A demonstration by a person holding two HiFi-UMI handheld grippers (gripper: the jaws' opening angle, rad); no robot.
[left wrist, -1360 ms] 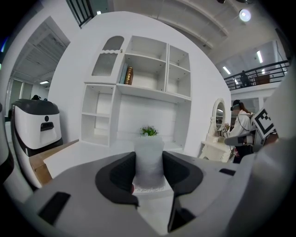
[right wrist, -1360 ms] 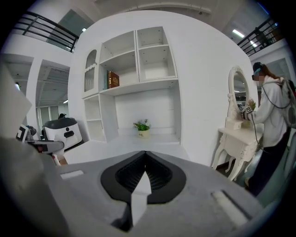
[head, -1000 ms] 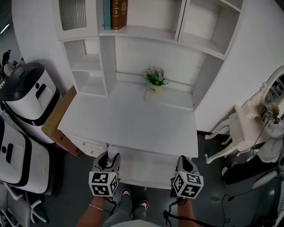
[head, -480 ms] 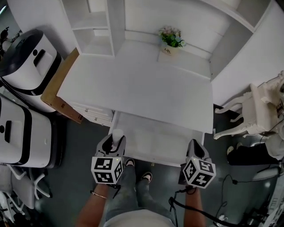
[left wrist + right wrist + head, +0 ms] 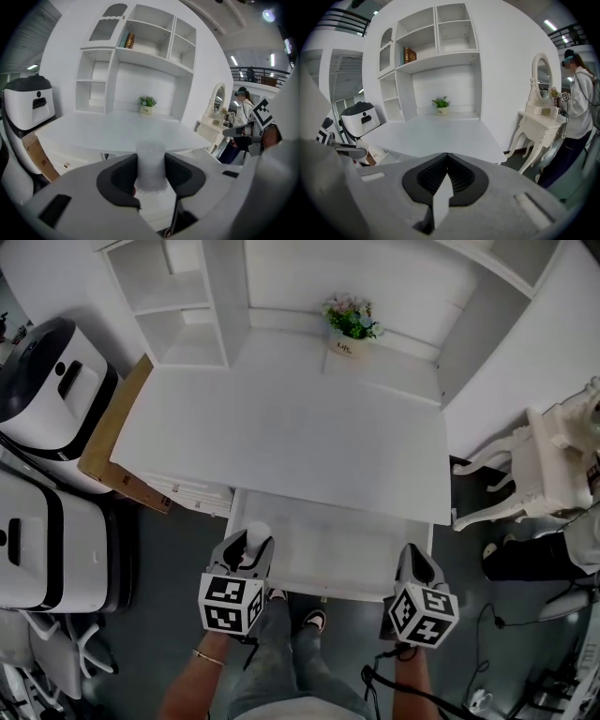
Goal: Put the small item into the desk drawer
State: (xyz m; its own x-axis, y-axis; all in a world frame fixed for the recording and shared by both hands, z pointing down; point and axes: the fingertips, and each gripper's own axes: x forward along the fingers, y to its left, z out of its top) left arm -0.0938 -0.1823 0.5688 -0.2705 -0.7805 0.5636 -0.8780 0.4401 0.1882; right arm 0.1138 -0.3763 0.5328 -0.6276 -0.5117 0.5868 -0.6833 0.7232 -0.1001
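Now, my left gripper (image 5: 252,541) is clamped on the item (image 5: 151,161), a small white cylinder pinched between the 2 dark pads. Its long axis stands upright in the left gripper view, one end poking above the jaws. From the head view it hangs over the left side of the open drawer (image 5: 328,554), under the desk (image 5: 281,446). My right gripper (image 5: 447,163) is closed on nothing, near the drawer's right front corner.
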